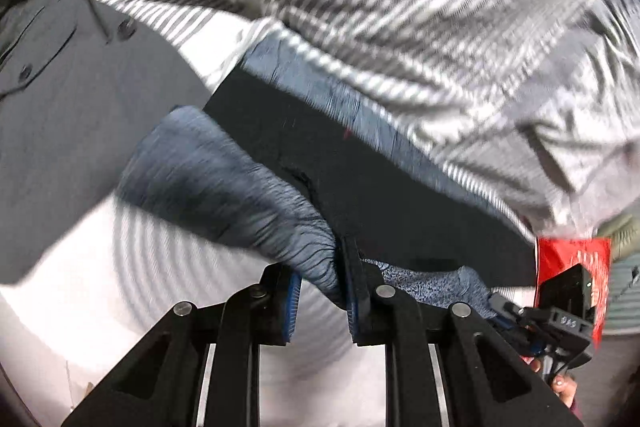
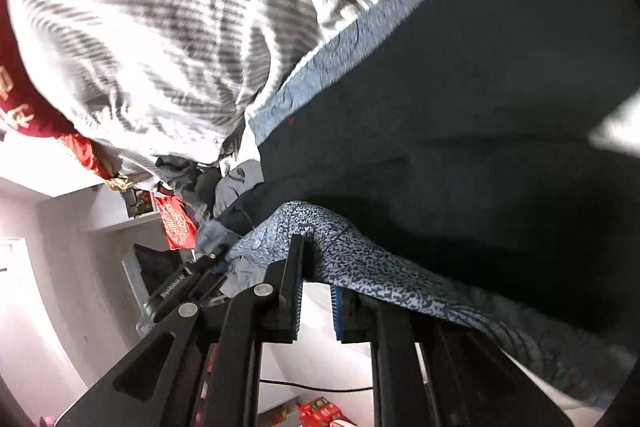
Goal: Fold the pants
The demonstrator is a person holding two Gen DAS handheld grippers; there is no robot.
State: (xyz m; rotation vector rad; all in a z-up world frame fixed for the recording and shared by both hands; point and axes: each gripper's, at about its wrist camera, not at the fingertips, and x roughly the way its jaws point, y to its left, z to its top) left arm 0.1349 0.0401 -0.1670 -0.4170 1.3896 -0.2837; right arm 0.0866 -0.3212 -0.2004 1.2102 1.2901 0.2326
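Note:
The pants are dark [image 1: 360,167] with a blue-grey ribbed band [image 1: 224,183] along one edge. They hang lifted over a striped bed cover. My left gripper [image 1: 320,263] is shut on a bunched part of that band. Further right along the same band is my right gripper [image 1: 560,323], with a hand [image 1: 564,387] below it. In the right wrist view my right gripper [image 2: 318,267] is shut on the speckled blue band [image 2: 380,275], and the dark pants [image 2: 480,107] spread up and right. The left gripper [image 2: 188,283] shows small at the band's far end.
Grey-and-white striped bedding [image 1: 400,7] [image 2: 140,7] lies behind the pants. A grey buttoned shirt [image 1: 80,87] lies at the left. A red bag [image 1: 572,259] sits at the right edge. More clothes [image 2: 224,183], red decorations [image 2: 176,223] and a white shelf [image 2: 120,223] stand beyond.

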